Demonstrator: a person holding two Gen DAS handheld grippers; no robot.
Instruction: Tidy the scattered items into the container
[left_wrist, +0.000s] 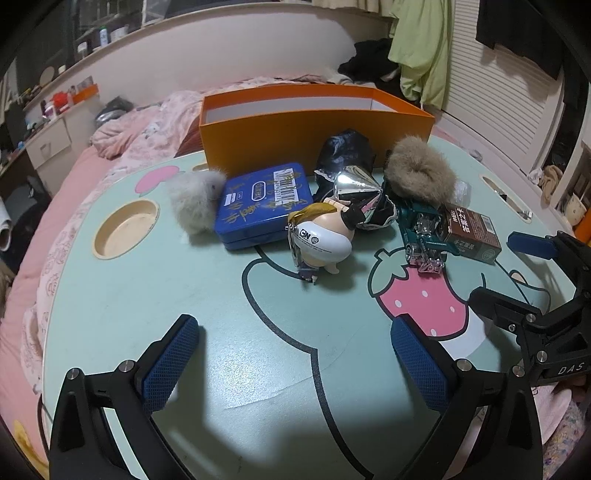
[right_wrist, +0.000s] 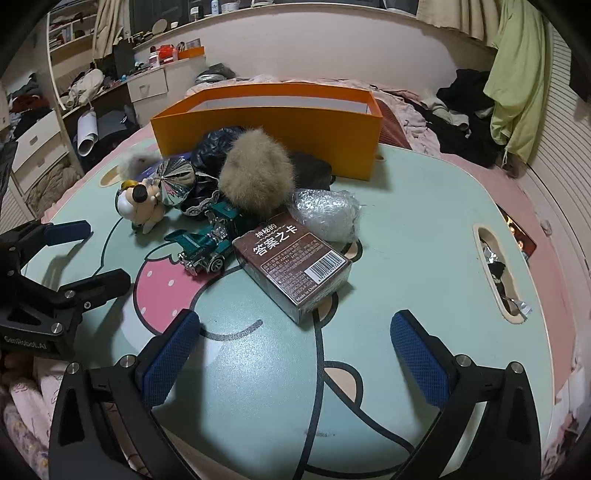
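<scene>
An open orange box (left_wrist: 317, 129) (right_wrist: 266, 129) stands at the table's far side. In front of it lie a blue tin (left_wrist: 264, 206), a grey fluffy ball (left_wrist: 195, 203), a cartoon figure (left_wrist: 325, 236) (right_wrist: 142, 206), a silver foil cone (left_wrist: 356, 190) (right_wrist: 175, 181), a black bag (left_wrist: 345, 151), a tan fluffy scrunchie (left_wrist: 419, 173) (right_wrist: 255, 177), a teal toy car (left_wrist: 424, 236) (right_wrist: 207, 243), a brown card box (left_wrist: 472, 232) (right_wrist: 295, 266) and a clear plastic wad (right_wrist: 325, 214). My left gripper (left_wrist: 295, 354) is open and empty near the front edge. My right gripper (right_wrist: 295, 354) is open and empty, just short of the card box.
The mint table (left_wrist: 221, 314) has a round cup recess (left_wrist: 125, 229) at the left and a slot (right_wrist: 498, 273) at the right. It sits on a pink bed (left_wrist: 55, 229). The other gripper shows at each view's side (left_wrist: 535, 280) (right_wrist: 55, 266).
</scene>
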